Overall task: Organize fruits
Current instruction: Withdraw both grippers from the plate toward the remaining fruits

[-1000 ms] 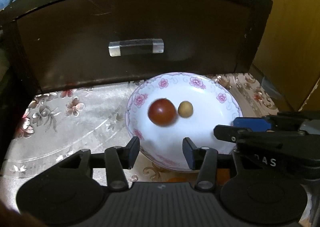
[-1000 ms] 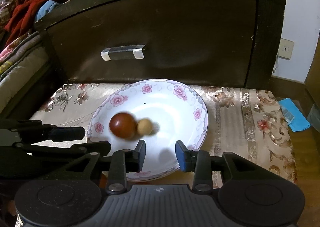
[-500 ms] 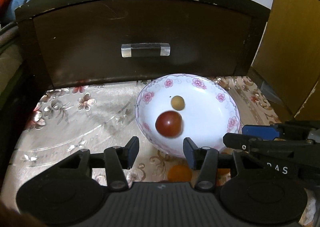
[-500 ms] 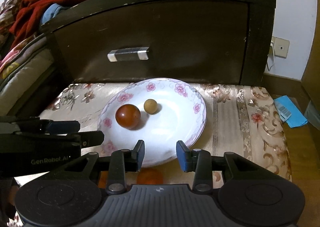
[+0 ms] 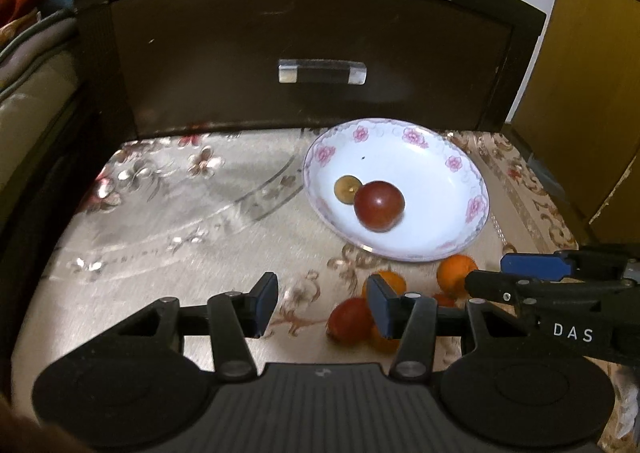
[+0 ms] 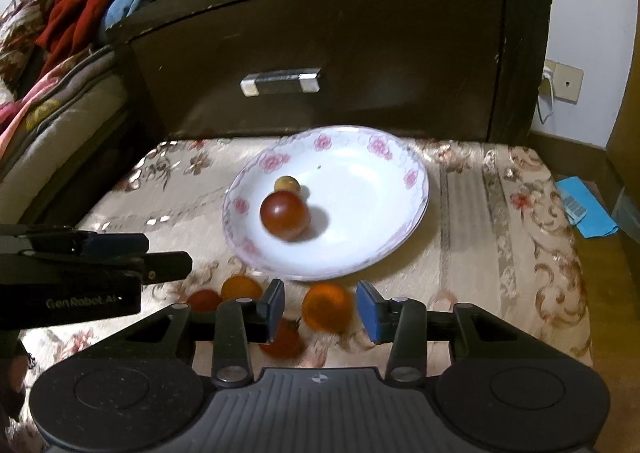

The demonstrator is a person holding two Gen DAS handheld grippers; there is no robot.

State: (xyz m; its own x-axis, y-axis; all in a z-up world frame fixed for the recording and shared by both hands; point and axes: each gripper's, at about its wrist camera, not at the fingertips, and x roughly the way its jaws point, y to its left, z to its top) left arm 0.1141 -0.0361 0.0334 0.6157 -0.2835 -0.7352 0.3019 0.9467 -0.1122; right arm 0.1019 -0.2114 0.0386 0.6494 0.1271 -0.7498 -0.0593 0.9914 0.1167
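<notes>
**Fruit half gathered on the plate**

The plate (image 6: 404,213) sat before the drawer front (image 6: 360,53), holding a red fruit (image 6: 285,214) and a small brown one (image 6: 287,184). Oranges (image 6: 327,307) lay loose just beside its near rim, probably awaiting collection. The right gripper (image 6: 320,311) and left gripper (image 5: 322,305) hung released, empty.

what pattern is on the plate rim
Pink flowers on the white plate; clearest in the right wrist view.

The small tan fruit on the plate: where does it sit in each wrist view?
Left wrist: small tan fruit at centre right, touching the red fruit's upper left.
Right wrist: small tan fruit near centre, just behind the red fruit.
Shared landmark: the flowered plate below the drawer handle.
</notes>
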